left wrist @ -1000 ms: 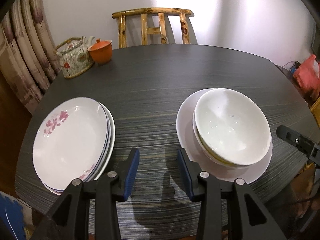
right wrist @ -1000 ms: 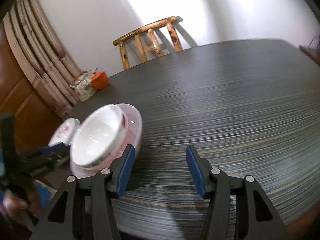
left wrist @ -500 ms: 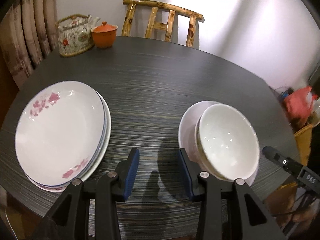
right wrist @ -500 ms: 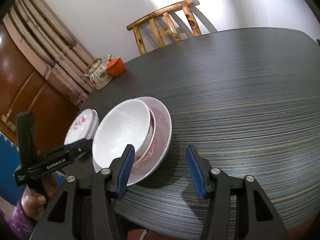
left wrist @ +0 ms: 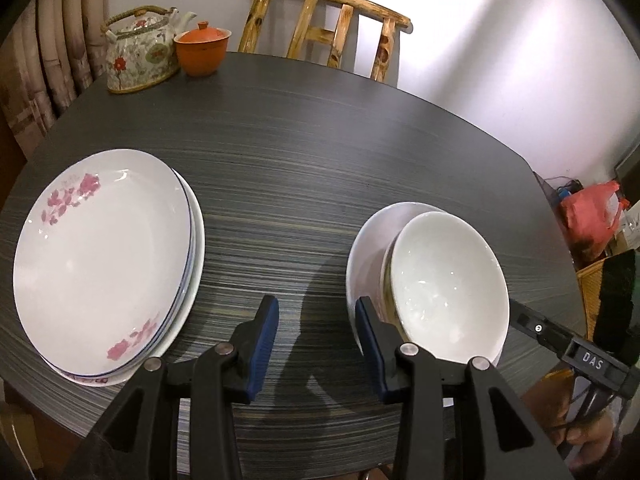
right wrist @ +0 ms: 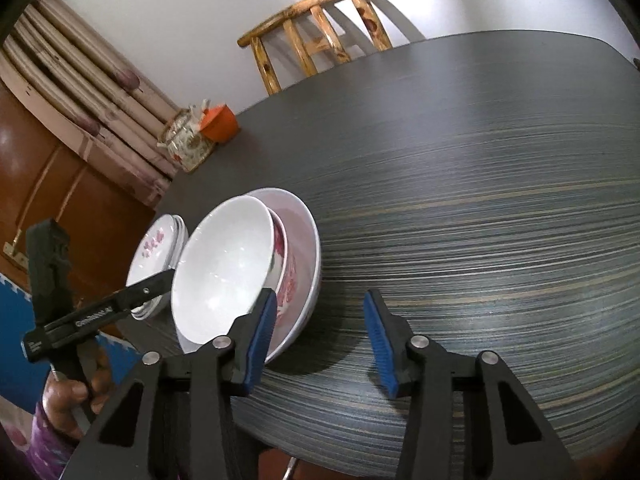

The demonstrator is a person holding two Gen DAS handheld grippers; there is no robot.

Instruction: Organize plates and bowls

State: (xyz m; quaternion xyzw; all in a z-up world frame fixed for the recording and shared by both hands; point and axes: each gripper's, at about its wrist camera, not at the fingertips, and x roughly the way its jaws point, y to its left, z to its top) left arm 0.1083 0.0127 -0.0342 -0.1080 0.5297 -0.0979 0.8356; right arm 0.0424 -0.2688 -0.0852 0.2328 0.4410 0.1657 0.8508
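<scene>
The white bowl (left wrist: 444,280) sits nested in another bowl on a plate (right wrist: 308,240) near the bench (left wrist: 320,140) edge. The left claw (left wrist: 316,340) is partly open and holds nothing. The right claw (right wrist: 320,336) is closing with nothing between its jaws. A stack of flowered plates (left wrist: 104,256) lies apart.

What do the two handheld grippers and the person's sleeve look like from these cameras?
Both the left gripper and the right gripper are black plastic linkages with silver pivot pins and blue ribbed pads on the fingers. White lettering runs along the side of each body, partly legible. The hand on the left gripper's black handle comes out of a purple patterned sleeve. No cables are clearly visible.
</scene>
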